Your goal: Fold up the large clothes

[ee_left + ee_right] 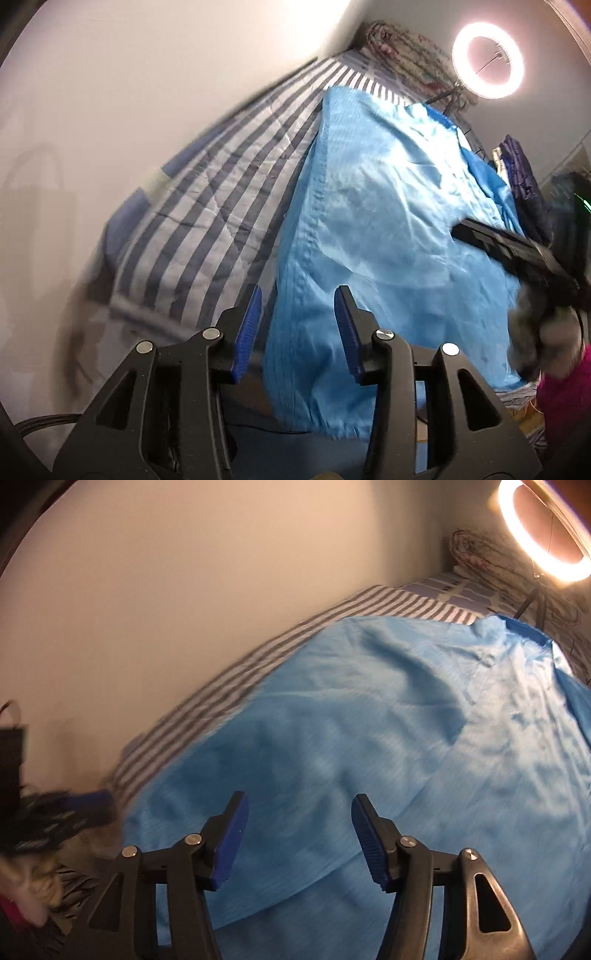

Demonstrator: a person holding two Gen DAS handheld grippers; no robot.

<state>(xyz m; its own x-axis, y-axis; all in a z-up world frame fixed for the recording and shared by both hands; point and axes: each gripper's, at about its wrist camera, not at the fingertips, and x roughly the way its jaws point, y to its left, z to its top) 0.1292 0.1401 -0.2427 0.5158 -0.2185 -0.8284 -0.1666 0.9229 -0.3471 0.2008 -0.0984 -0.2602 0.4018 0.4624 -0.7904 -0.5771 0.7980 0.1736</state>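
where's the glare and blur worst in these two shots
Left wrist view: the ring light blows out the top right, the other claw is motion-smeared, and the striped bedding blurs at its left edge. Right wrist view: the ring light flares orange, and the blue garment looks soft with smeared stripes alongside.

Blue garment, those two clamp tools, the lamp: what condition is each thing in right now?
Blue garment: spread over the bed, wrinkled, not gripped.
Left gripper: open, empty.
Right gripper: open, empty, over the garment.
Ring light: switched on.
Striped bedding: laid out under the garment, creased.
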